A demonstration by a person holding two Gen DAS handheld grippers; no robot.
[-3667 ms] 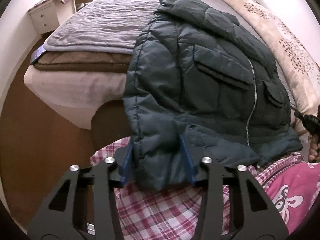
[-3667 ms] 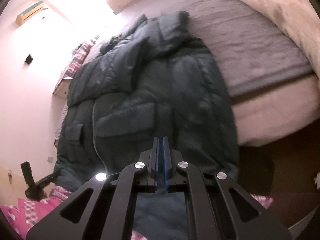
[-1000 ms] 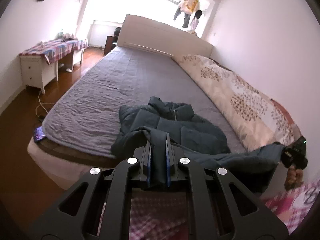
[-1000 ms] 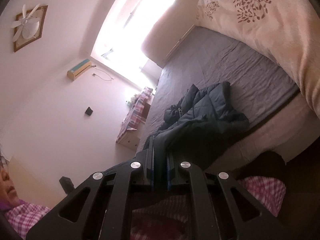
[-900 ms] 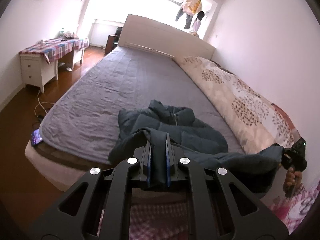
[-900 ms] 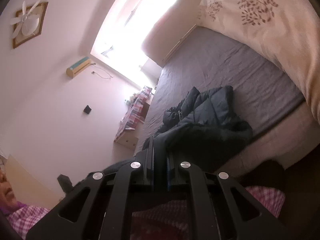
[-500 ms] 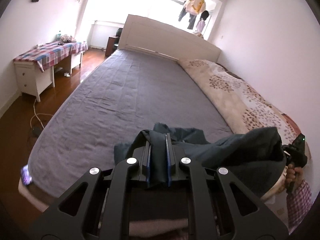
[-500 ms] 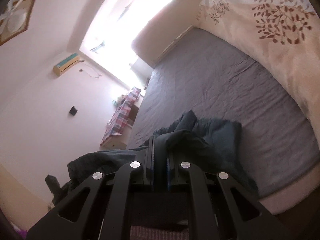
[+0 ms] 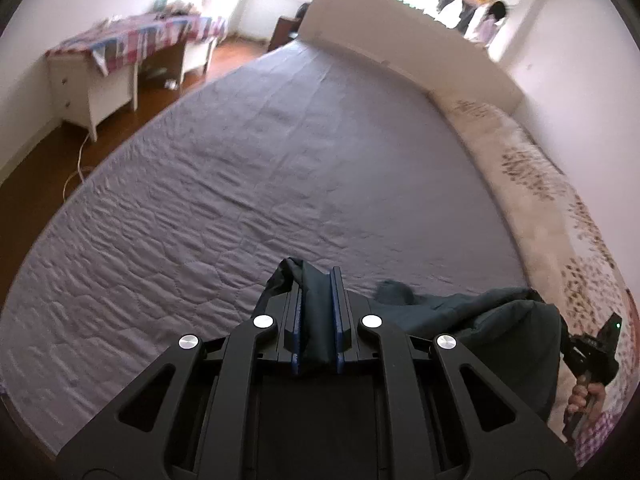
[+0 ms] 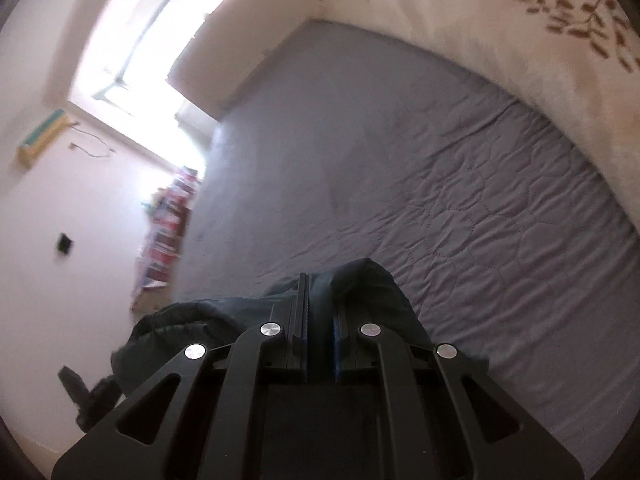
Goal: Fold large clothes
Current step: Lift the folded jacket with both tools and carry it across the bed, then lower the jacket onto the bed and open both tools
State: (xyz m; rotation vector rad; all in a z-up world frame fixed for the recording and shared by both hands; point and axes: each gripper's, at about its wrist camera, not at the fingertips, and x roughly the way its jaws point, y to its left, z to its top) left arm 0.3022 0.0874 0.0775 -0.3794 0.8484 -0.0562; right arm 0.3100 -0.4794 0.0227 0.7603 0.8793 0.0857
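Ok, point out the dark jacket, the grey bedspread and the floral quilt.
dark jacket (image 9: 500, 312), left wrist view, on the bunched fabric at lower right.
grey bedspread (image 9: 248, 184), left wrist view, on its bare middle.
floral quilt (image 10: 540, 12), right wrist view, near its leaf print.

Each claw is built of matte black plastic. The left claw (image 9: 317, 300) is carried on two pairs of flat black link arms with triangular cut-outs, and four round silver screw heads are set in a row at the arm pivots. Its fingers (image 9: 297, 320) are narrow black bars faced on the inner side with blue pads. The right claw (image 10: 319, 308) is made the same way: black cut-out arms, four silver screws, blue-lined black fingers (image 10: 301, 320). In the left wrist view the right tool's black handle is seen at the picture's right edge, with a small green light on it, and the hand (image 9: 585, 396) is seen below it.
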